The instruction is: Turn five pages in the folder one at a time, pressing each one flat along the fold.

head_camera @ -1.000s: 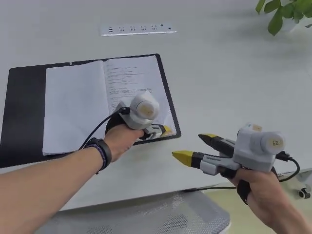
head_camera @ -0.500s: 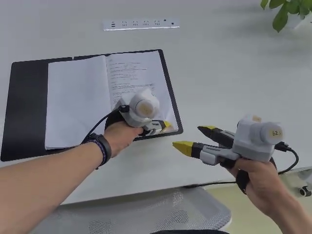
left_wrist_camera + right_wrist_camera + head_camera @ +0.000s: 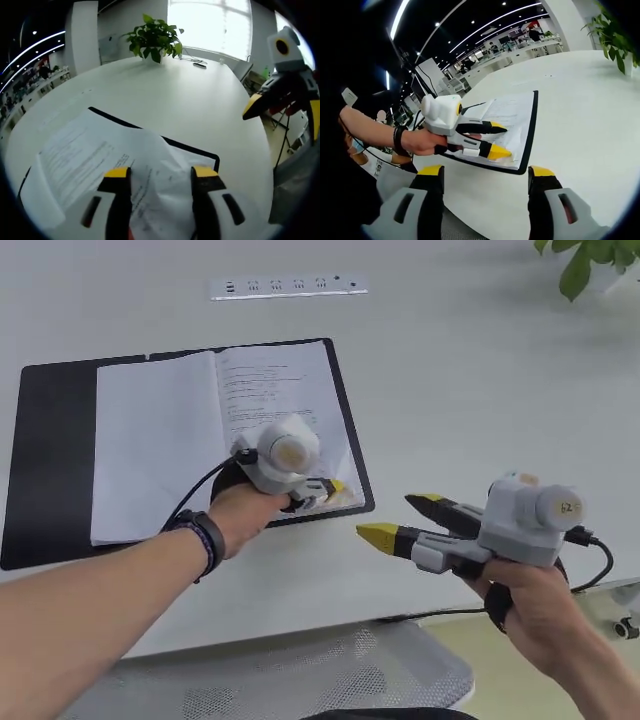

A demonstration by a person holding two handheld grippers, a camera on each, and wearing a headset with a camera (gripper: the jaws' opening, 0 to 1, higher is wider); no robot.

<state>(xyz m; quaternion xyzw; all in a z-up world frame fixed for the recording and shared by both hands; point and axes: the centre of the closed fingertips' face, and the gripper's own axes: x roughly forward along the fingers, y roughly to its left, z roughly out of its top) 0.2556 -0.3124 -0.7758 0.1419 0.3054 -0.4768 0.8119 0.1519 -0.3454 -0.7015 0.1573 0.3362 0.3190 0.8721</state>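
Observation:
A black folder (image 3: 55,440) lies open on the white table, with a blank left page (image 3: 155,450) and a printed right page (image 3: 275,390). My left gripper (image 3: 335,488) rests at the lower right corner of the printed page. In the left gripper view its jaws (image 3: 161,172) stand apart, and the corner of the page (image 3: 160,150) bulges up, crumpled, between them. The right gripper view shows the same left gripper (image 3: 499,140) with its fingers spread over that corner. My right gripper (image 3: 400,518) hangs open in the air off the folder's right, near the table's front edge, holding nothing.
A white power strip (image 3: 288,286) lies beyond the folder. A potted plant (image 3: 590,260) stands at the far right corner. A grey mesh chair (image 3: 330,680) sits below the table's front edge. Cables trail from both grippers.
The left gripper has crept a little up and left over the page corner. The right gripper has hardly moved. The head camera has shifted slightly.

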